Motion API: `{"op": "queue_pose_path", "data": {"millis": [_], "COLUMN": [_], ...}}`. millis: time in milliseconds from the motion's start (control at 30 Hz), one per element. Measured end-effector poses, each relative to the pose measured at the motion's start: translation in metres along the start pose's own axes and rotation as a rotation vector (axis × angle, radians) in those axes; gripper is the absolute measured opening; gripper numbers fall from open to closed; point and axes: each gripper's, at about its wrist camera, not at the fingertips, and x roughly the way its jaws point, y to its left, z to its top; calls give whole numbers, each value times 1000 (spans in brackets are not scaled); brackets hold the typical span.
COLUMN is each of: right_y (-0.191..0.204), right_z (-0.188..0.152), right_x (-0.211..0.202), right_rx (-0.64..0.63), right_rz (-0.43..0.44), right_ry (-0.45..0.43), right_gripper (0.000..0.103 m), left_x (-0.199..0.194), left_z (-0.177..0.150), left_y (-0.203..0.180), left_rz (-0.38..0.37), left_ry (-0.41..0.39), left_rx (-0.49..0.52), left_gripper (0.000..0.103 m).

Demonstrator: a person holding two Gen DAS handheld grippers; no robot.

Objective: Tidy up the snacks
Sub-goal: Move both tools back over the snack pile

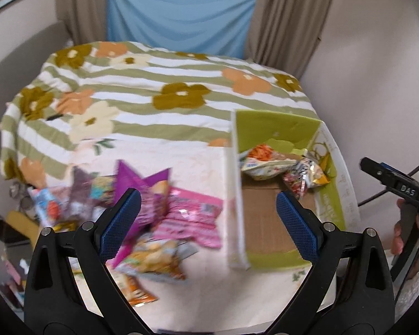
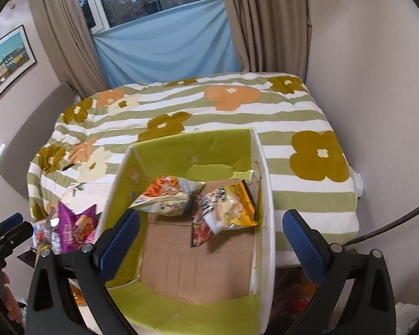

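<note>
Though snack packets (image 1: 164,217) blur, "DAS" marks the right hand-held gripper (image 1: 405,188).

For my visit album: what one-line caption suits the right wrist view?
Open right tool above a green-lined box holding an orange snack bag and a yellow one.

From my left wrist feed the snack pile (image 1: 142,212) is smeared by motion, so I can't read any label on the purple packet (image 1: 142,189) or the pink packet (image 1: 192,220). My own left tongs (image 1: 208,212) cover the pile's near part. The box (image 2: 262,167) loses its near wall to the right feed's lower edge. The yellow packet (image 2: 234,209) partly hides a red wrapper (image 2: 201,231). Print inside the box is too small to read.
</note>
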Motion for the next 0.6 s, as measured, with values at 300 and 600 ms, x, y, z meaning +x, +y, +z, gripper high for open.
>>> {"op": "queue_pose_path", "data": {"millis": [300,600], "right_y": [52,130], "right_z": [-24,-69], "right_x": [-44,-60], "right_rx": [-48,29], "right_rz": [2,66], "right_ry": [-74,-85], "right_gripper": [102,102], "left_x": [-63,-95], "left_z": [-30,-57], "left_y": [91,189], "left_rz": [48,26], "left_ry": [-79,-59], "left_rx": [-73,-82], "left_gripper": [97,97]}}
